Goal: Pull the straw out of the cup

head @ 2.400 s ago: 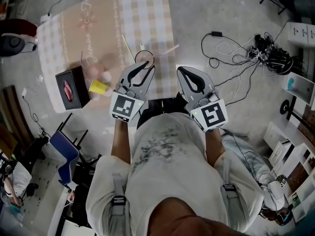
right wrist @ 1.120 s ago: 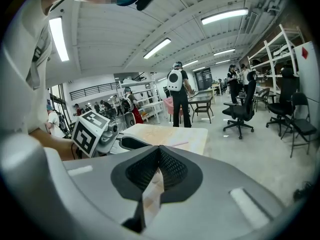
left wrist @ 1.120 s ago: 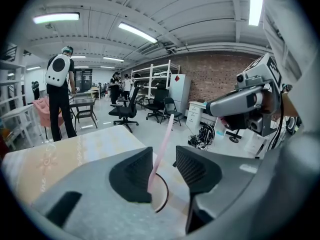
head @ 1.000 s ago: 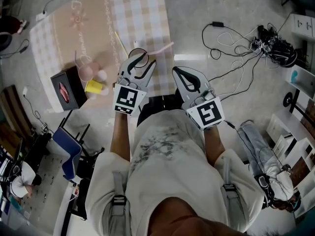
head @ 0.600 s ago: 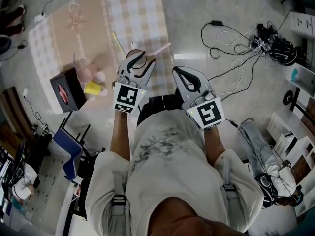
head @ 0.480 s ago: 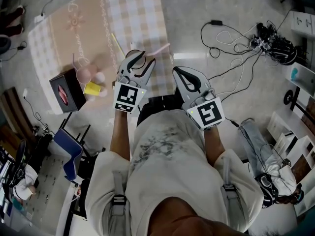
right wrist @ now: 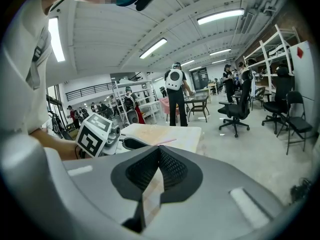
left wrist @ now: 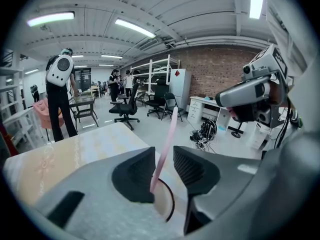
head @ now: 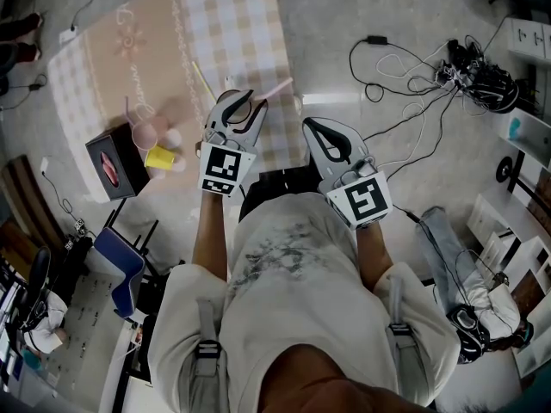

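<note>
A clear cup with a dark rim [left wrist: 169, 210] stands near the front edge of the checked tablecloth [head: 245, 24]. A pink straw [left wrist: 167, 136] leans up out of it to the right [head: 277, 87]. My left gripper [left wrist: 164, 156] reaches over the cup [head: 234, 103], and its jaws are closing with the straw between them. The straw lies by the left pad, and a gap shows at the right pad. My right gripper [right wrist: 159, 153] is shut on nothing and hangs off the table's front edge [head: 315, 129].
On the table's left side are a black box [head: 110, 163], a yellow cup [head: 164, 156], a pink cup [head: 148, 130] and a yellow straw [head: 202, 80]. Cables [head: 405, 76] lie on the floor to the right. A blue chair [head: 116, 265] stands at the left.
The left gripper's jaws stand narrower around the pink straw than half a second ago. Both hands have hardly moved. The right gripper stays shut.
</note>
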Demonstrator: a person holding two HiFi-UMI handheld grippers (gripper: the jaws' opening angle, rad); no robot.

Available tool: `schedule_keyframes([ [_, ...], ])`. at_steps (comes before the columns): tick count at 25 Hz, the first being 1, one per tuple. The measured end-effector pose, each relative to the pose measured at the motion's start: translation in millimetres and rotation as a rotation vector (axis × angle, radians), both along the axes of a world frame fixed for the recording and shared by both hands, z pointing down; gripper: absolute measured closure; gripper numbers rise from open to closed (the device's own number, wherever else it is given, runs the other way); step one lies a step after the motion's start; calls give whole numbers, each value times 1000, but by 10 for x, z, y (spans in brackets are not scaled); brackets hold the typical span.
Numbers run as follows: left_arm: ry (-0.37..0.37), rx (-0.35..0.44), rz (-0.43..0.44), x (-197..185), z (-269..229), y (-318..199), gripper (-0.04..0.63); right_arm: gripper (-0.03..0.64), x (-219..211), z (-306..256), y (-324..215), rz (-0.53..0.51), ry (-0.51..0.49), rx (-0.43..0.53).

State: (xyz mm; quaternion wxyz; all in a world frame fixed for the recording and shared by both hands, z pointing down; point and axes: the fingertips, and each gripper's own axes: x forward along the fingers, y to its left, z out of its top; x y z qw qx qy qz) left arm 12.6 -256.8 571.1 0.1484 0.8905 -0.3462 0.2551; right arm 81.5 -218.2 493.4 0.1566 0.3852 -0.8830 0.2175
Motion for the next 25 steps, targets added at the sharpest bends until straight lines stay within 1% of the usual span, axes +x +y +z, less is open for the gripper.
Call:
schedule_keyframes([
  [10, -5, 7, -9, -11, 25, -17, 526, 607, 26, 19, 3, 8, 4, -1],
  [25, 20, 43, -41, -158, -131, 7, 565, 607, -126, -76, 58, -3, 3, 25],
])
